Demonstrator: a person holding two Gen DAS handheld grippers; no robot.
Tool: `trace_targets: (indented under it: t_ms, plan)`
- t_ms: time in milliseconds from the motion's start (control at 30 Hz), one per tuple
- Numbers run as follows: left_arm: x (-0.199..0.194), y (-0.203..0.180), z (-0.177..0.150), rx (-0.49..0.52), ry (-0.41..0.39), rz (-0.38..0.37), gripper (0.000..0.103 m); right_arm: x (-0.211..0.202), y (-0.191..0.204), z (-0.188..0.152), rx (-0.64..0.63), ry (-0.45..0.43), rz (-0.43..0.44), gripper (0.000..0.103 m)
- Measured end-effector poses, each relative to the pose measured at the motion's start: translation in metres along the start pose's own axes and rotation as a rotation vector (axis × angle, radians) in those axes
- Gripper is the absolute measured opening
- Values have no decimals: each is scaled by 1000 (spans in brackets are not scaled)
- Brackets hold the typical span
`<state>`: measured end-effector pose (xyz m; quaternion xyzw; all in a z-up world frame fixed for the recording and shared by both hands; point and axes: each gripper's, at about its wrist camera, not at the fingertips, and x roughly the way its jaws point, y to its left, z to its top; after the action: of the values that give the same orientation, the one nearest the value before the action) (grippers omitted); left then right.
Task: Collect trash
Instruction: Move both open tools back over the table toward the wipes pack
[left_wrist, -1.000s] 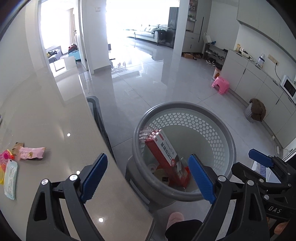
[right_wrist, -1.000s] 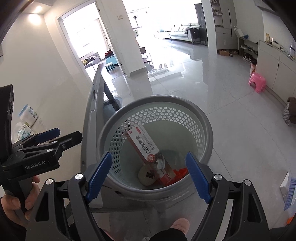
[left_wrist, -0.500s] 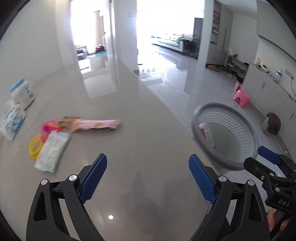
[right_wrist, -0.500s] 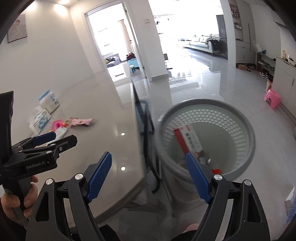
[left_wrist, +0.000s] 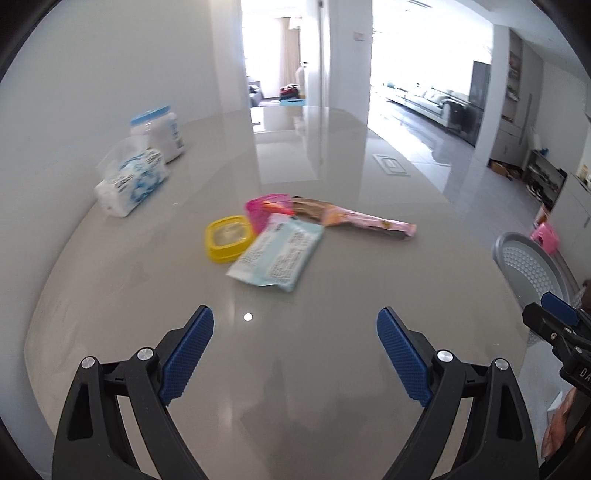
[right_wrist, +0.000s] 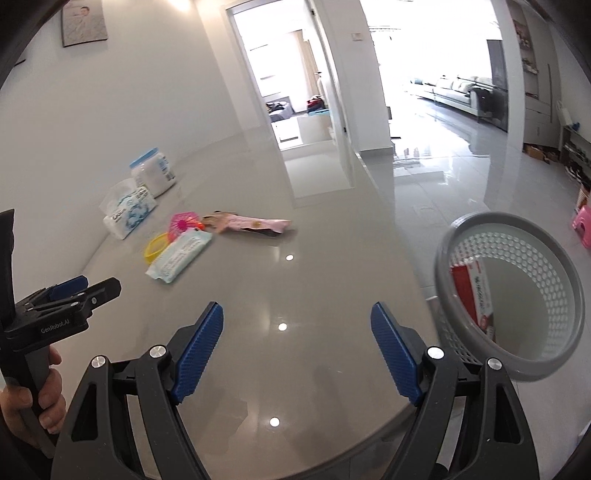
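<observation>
Glossy tabletop offers little friction, so with both jaws wide and empty, I risk sliding the flat wipes pack, ahead of them, when closing.

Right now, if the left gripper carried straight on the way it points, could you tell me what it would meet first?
Probably bare tabletop: the left gripper, open and empty, tilts down at it. The wet-wipe pack lies just beyond; depth is uncertain.

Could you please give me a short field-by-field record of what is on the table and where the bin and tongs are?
table: grey, glossy
trash pile: wipes pack, yellow lid, pink wrapper, pink mesh item
by wall: tissue pack, jar
bin: off the table's right edge, red box inside
left tongs: open, empty
right tongs: open, empty
</observation>
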<state>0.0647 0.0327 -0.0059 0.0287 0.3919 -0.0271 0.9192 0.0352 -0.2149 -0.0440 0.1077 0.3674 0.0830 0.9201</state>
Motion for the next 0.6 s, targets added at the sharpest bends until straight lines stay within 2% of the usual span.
trace_targets:
  t_ms: [200,333,600]
  plan:
    - [-5,31,-4,-87,8,26,89,8,30,8,-105,5,17,79]
    - [-5,38,-4,-90,3,49,89,13,38,15,-120,-11,44,79]
    - [11,48,4,-109,4,22,89,41,49,33,-173,-6,23,79]
